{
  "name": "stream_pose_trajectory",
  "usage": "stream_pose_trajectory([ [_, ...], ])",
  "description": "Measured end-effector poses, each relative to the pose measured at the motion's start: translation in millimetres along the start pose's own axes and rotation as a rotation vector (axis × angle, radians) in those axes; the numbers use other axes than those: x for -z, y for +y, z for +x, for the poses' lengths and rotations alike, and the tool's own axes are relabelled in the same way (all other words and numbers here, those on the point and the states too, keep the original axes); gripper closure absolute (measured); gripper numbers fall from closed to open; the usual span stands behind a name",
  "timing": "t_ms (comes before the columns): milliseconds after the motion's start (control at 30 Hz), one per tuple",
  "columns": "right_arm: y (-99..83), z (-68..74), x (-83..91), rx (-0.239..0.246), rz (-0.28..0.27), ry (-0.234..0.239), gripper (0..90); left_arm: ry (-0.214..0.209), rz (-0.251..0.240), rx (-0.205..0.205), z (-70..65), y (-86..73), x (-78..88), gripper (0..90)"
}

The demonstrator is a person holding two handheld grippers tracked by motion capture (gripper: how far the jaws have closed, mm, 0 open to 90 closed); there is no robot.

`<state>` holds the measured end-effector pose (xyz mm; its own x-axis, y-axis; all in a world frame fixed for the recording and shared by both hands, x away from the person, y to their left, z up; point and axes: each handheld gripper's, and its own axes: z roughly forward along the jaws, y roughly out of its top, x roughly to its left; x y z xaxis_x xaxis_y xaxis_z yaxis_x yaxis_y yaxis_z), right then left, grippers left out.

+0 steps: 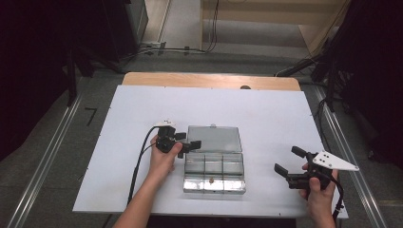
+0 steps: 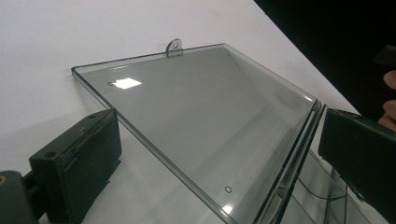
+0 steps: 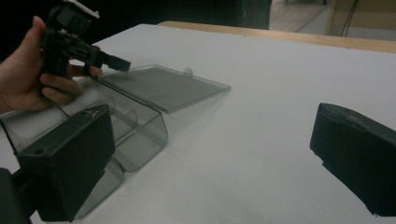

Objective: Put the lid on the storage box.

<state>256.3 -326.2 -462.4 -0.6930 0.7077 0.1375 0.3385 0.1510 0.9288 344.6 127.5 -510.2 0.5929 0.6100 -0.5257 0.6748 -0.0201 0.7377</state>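
Near the middle of the white tabletop (image 1: 142, 109), somewhat toward its near edge: one clear plastic compartment box (image 1: 214, 173), open, its lid (image 1: 213, 139) folded back flat on the surface toward the far edge. Base divided into two rows of compartments; a small brownish item (image 1: 211, 180) lies in the middle compartment of the near row, too small to identify. Lid carries a small rounded latch tab (image 2: 174, 46) at its far edge, and a hinge line joins lid to base. Left tool (image 1: 186, 144): held in the person's left hand (image 1: 163, 159) at the box's left side, jaws released and spread, standing to either side of the lid's left hinge corner, gripping nothing; whether a jaw touches the plastic cannot be told. A black cable (image 1: 139, 164) trails from it toward the near edge. Right tool (image 1: 286, 161): held in the right hand (image 1: 319, 192) near the tabletop's near right corner, well apart from the box, jaws released wide with bare surface between them, grey three-cornered plate (image 1: 336, 162) on top.
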Motion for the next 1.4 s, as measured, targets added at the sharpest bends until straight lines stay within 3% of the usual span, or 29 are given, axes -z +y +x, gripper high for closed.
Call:
stream_pose_trajectory([
  [467,38.1,20.2,-36.1,0.011,-0.015,0.095,0.0,0.005,0.009,0.012,0.2,-0.1,-1.2,0.0],
  [700,53.6,24.0,-55.4,0.017,0.003,0.117,0.0,0.014,0.013,0.013,-0.1,-0.3,-1.4,0.0],
  [1000,59.3,25.2,-82.8,0.003,0.056,0.165,0.0,0.019,0.017,0.014,-0.3,-0.3,-2.1,0.0],
  [1133,54.2,24.2,-96.2,-0.029,0.101,0.167,0.7,0.029,0.015,0.017,-0.8,-0.8,-2.2,2.8],
  [1267,50.3,22.2,-106.6,-0.097,0.099,0.176,5.3,0.030,0.016,0.018,-0.8,-0.8,-1.8,5.8],
  [1400,46.1,21.8,-116.4,-0.155,0.140,0.136,11.3,0.050,0.025,0.041,0.7,-0.2,-2.2,9.5],
])
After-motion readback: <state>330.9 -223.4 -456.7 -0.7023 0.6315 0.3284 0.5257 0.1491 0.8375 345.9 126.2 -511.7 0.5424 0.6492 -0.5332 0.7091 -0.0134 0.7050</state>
